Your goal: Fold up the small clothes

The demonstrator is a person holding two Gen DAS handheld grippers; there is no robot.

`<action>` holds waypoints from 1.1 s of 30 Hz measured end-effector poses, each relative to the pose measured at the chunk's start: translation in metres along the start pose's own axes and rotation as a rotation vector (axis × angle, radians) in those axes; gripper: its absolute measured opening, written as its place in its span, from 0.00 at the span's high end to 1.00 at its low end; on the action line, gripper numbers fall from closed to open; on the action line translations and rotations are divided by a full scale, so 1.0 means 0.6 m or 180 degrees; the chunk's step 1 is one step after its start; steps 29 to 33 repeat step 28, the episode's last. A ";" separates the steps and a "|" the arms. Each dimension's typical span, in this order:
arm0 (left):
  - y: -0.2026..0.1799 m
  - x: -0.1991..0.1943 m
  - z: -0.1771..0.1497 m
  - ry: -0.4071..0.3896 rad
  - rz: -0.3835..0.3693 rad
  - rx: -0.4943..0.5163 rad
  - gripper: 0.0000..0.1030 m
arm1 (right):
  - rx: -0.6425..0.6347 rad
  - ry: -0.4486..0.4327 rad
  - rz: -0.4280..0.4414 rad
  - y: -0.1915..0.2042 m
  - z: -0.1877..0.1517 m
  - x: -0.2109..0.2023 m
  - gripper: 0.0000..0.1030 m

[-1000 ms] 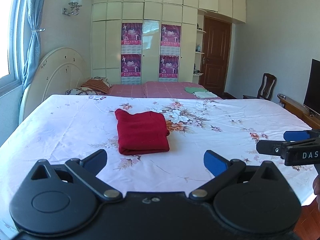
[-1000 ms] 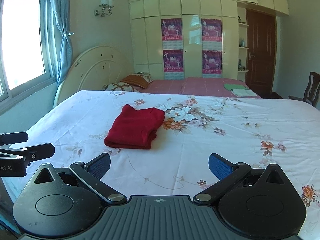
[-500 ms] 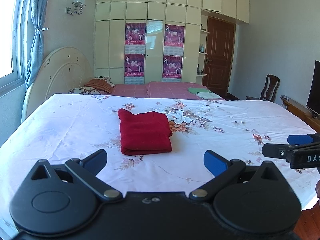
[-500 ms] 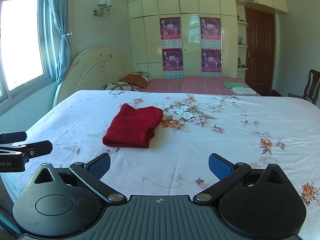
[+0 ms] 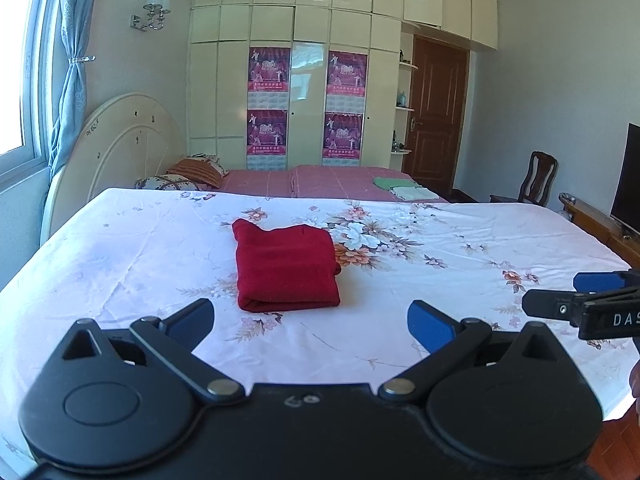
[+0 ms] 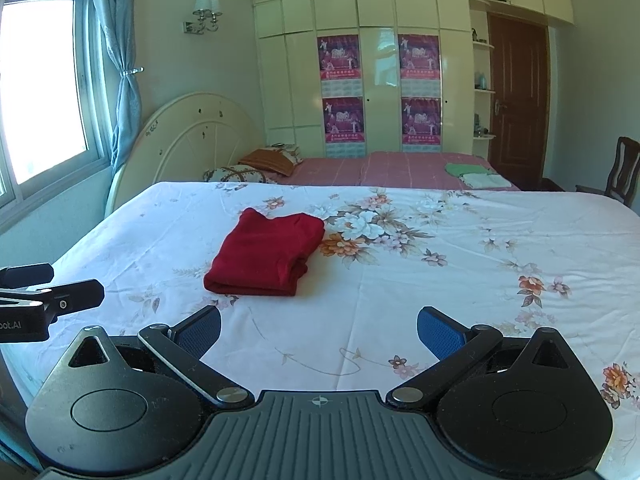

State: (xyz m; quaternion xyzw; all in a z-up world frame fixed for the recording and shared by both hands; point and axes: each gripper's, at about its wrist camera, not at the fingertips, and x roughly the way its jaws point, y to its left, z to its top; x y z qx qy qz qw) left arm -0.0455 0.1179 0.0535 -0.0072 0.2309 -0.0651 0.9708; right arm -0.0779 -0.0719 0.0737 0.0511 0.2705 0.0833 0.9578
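The red cloth (image 5: 286, 266) lies folded in a neat block near the middle of the bed (image 5: 120, 248), so both the left claw (image 5: 310, 326) and the right claw (image 6: 318, 332), wide open and empty, should stay clear of it.

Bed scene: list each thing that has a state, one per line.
red garment: folded, lying flat on the floral sheet
left tongs: open, empty
right tongs: open, empty
brown door: closed
blue curtain: tied back
television: screen dark
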 end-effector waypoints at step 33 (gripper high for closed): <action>0.001 0.010 -0.008 0.0044 -0.0028 0.0096 0.00 | -0.0035 0.0054 0.0062 0.001 0.002 0.017 0.00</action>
